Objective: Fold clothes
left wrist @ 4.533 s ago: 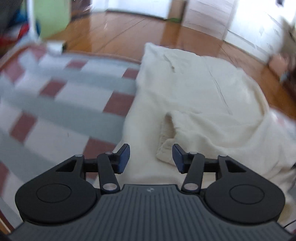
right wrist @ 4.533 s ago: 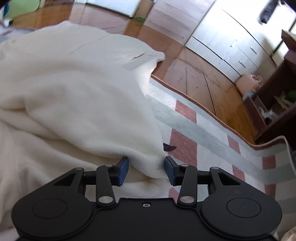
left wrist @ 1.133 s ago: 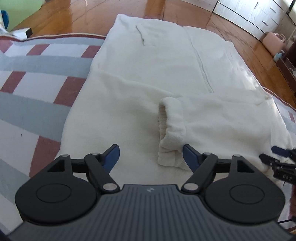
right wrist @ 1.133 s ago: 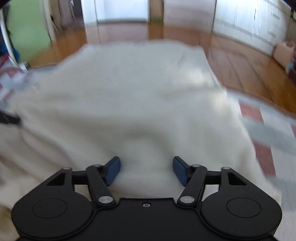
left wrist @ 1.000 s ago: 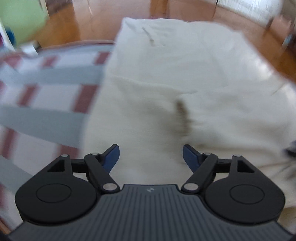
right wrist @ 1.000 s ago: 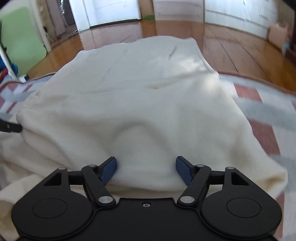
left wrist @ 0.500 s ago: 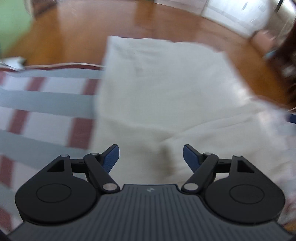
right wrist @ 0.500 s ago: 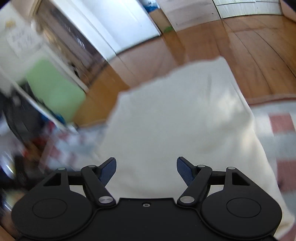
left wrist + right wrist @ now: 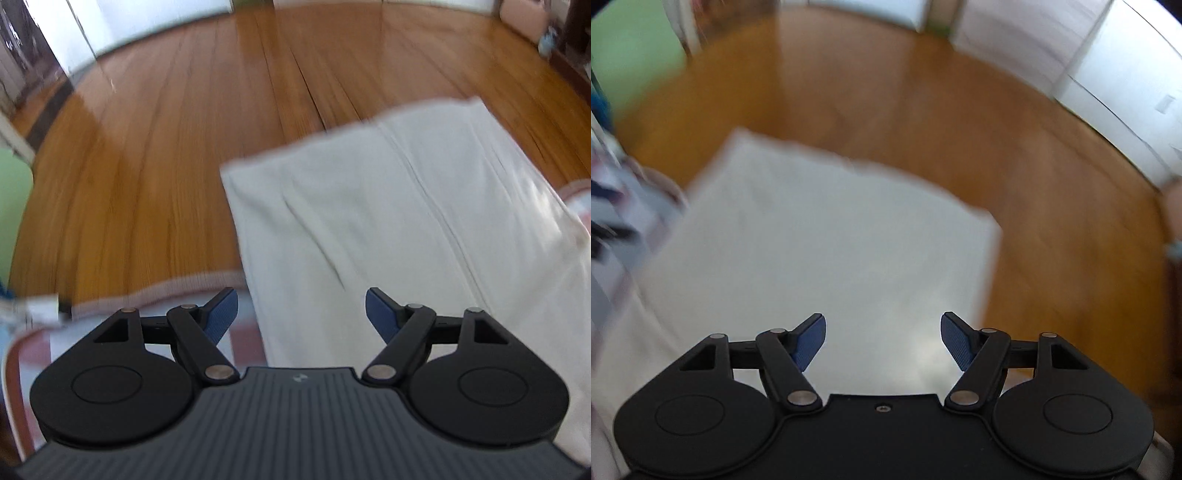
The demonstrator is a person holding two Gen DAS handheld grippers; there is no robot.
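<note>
Two grippers are showing, both w/ blue pads spread wide and nothing between them.

1. Left gripper (image 9: 301, 314): fingers are standing well apart, gripping nothing. It is hanging over the near-left edge of the cream garment (image 9: 388, 229).
2. Right gripper (image 9: 882, 341): fingers are likewise spread, empty. It is hanging above the garment's (image 9: 820, 251) mid area; no contact is visible.
3. Garment: it is lying flat, spread out, w/ its far end resting on the wood floor (image 9: 166, 147) and its near part lying on the rug (image 9: 177, 291). A long seam is running down its length in the left wrist view, plus a short diagonal crease nearer the left edge. Far corners are looking roughly square.
4. Rug: a pinkish border is showing at the garment's left side and again at far right (image 9: 576, 188); red and pale patches are showing beside the left pad.
5. Image quality: right wrist view is blurring heavily, so fabric detail cannot be read there. A green panel (image 9: 631, 55) is showing at upper left, white doors (image 9: 1034, 48) at upper right.
</note>
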